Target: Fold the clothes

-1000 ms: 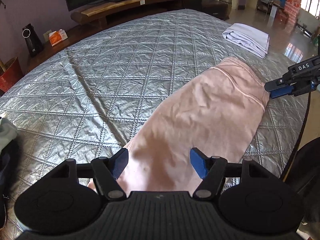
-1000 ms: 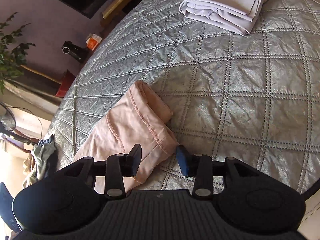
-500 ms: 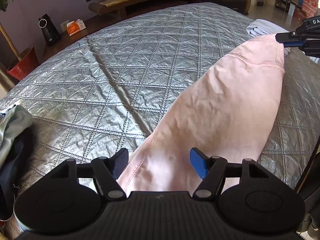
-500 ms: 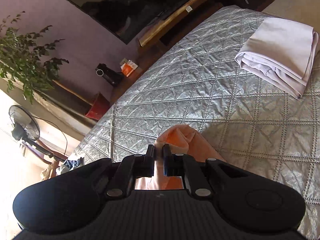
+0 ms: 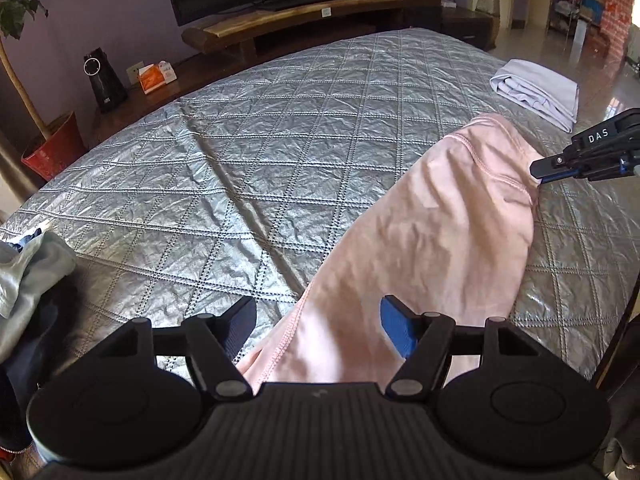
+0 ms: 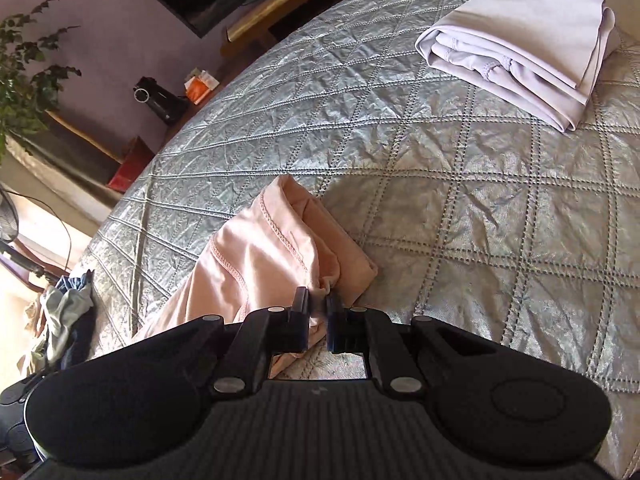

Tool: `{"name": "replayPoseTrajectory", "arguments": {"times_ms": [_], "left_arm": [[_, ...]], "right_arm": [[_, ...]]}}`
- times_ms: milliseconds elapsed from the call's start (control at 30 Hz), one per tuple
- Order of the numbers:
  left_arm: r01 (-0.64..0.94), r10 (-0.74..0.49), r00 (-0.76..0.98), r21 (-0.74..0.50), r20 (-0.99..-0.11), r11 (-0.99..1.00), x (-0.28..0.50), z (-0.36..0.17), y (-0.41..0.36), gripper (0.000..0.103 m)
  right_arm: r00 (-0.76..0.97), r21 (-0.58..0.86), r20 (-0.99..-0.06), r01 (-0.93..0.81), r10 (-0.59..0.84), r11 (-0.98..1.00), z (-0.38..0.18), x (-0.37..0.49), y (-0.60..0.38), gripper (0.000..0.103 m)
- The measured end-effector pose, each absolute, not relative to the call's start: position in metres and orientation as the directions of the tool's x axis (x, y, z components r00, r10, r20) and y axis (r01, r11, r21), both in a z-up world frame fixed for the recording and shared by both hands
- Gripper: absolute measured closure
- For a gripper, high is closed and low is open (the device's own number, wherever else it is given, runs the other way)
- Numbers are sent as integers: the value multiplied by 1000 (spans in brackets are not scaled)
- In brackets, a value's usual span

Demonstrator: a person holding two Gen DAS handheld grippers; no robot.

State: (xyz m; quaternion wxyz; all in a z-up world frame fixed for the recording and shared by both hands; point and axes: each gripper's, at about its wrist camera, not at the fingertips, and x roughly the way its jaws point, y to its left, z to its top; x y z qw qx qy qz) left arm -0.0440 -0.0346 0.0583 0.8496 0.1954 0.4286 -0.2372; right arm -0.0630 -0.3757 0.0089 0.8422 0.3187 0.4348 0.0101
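A long pink garment (image 5: pixel 432 240) lies lengthwise on the silver quilted bed (image 5: pixel 280 140). Its near end runs under my left gripper (image 5: pixel 318 324), which is open, the cloth's stitched edge lying between the spread fingers without being pinched. At the far end my right gripper (image 5: pixel 538 170) is shut on a bunched corner of the hem. In the right wrist view the pads of the right gripper (image 6: pixel 318 304) squeeze that fold of the pink garment (image 6: pixel 260 256), held slightly off the quilt.
A folded lilac garment (image 6: pixel 520 52) sits at the bed's far right corner (image 5: pixel 536 92). A heap of unfolded clothes (image 5: pixel 28 272) lies at the left edge. Beyond the bed stand a wooden TV bench (image 5: pixel 300 20), a black speaker (image 5: pixel 104 80) and a red pot (image 5: pixel 52 152).
My right gripper closed on the pink garment's far hem corner, raised it, then brought it back lower. The left gripper stayed open over the near end.
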Motion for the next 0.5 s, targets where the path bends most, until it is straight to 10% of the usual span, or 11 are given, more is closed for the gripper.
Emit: {"name": "replayPoseTrajectory", "arguments": {"times_ms": [500], "left_arm": [[626, -175, 451, 171, -875, 761, -54, 32, -47, 38]], "right_arm": [[678, 159, -732, 75, 67, 984, 50, -55, -328, 75]]}}
